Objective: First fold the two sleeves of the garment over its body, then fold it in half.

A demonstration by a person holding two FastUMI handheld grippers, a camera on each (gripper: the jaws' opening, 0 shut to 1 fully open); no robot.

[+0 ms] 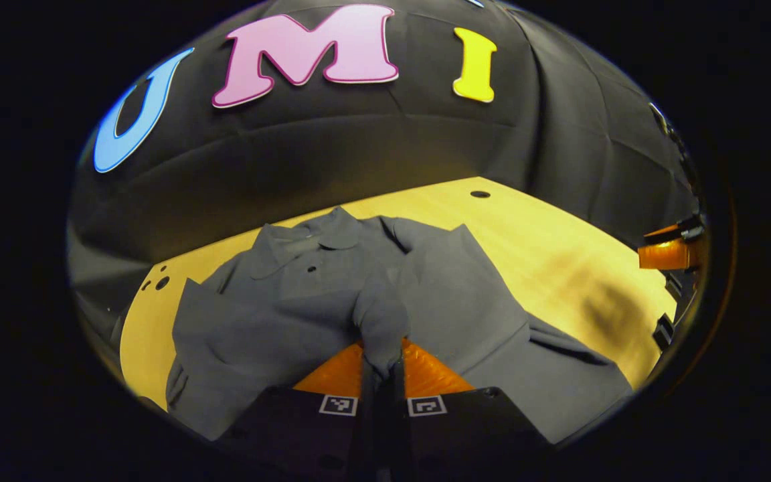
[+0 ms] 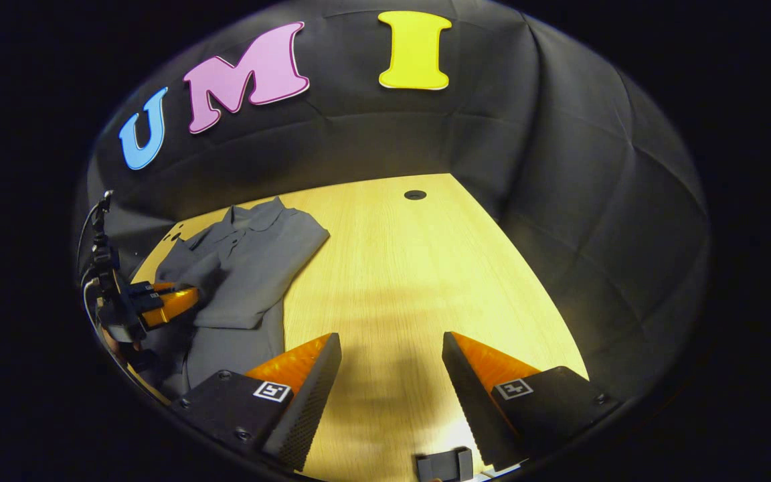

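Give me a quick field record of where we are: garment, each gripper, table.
garment: grey collared shirt lying on the table, collar toward the booth wall
sleeves: one sleeve already lies folded across the body; the other is being carried, pinched in the left gripper
left gripper: shut on a fold of the shirt's fabric, over the body
right gripper: open, holding nothing, over bare table beside the shirt
table: light wood, with a dark round hole near the far edge
half fold: not yet done
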